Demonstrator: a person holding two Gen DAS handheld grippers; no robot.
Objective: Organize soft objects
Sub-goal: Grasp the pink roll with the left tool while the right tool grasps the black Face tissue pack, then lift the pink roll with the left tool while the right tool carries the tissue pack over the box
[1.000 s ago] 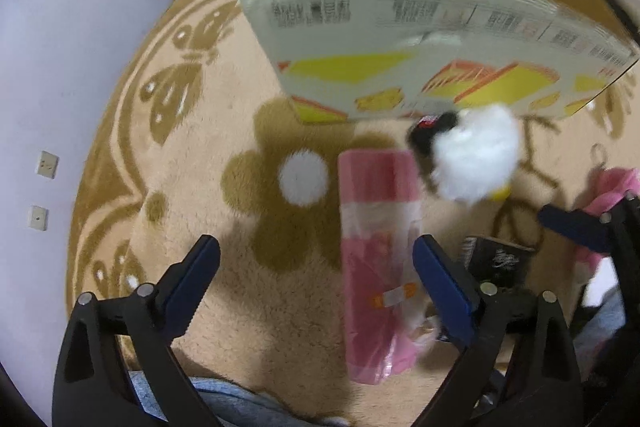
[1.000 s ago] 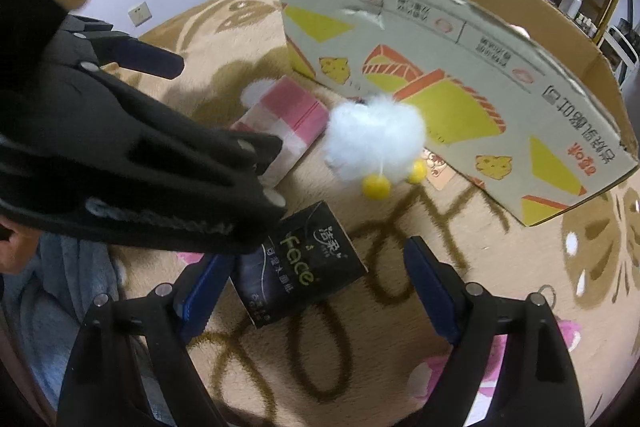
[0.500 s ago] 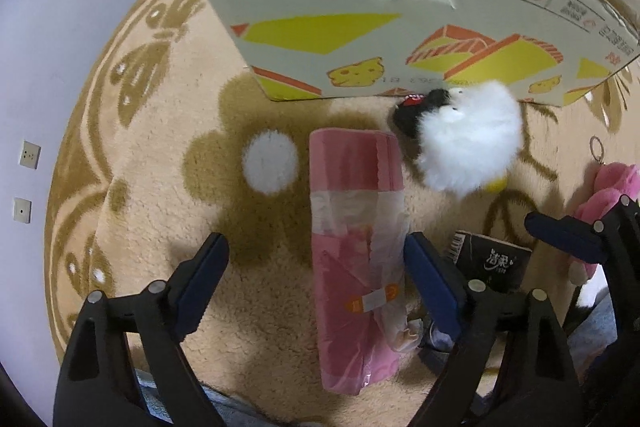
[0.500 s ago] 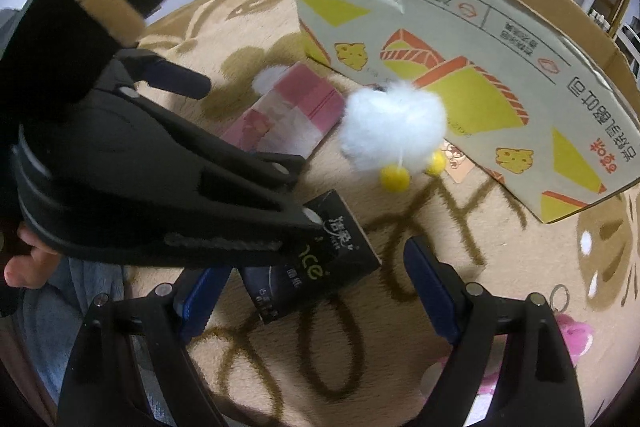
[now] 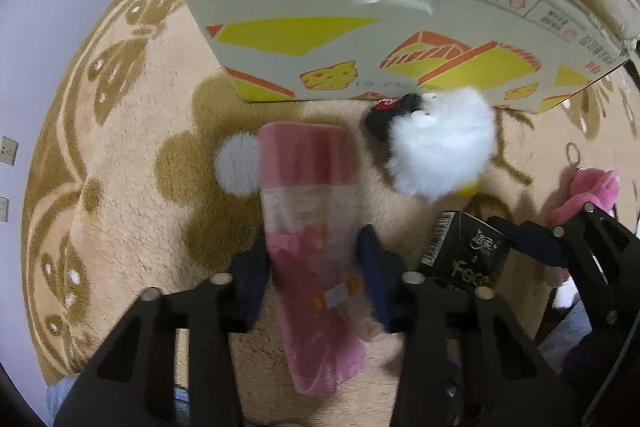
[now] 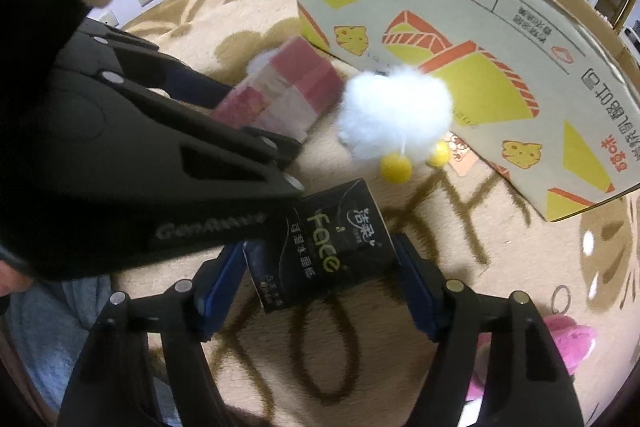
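A pink plastic-wrapped tissue pack (image 5: 308, 187) lies lengthwise on the beige rug. My left gripper (image 5: 312, 251) points down over its near half, jaws closing, both blue pads touching its sides. A black tissue pack (image 6: 332, 243) marked "Face" lies to its right. My right gripper (image 6: 318, 251) straddles it, jaws closing, pads against its two edges. A white fluffy toy (image 6: 396, 107) with yellow pom-poms rests beyond both packs, against the cardboard box (image 6: 480, 27). A pink plush (image 6: 568, 339) lies at the far right.
The printed cardboard box (image 5: 360, 39) stands open-topped across the far side of the patterned rug (image 5: 132, 187). The two grippers sit close side by side. A pale floor with wall sockets lies left of the rug. Shelves with bags stand behind the box.
Both pairs of jaws have narrowed from wide apart onto their packs: the left onto the pink one, the right onto the black one. Both views tipped slightly closer to the packs.
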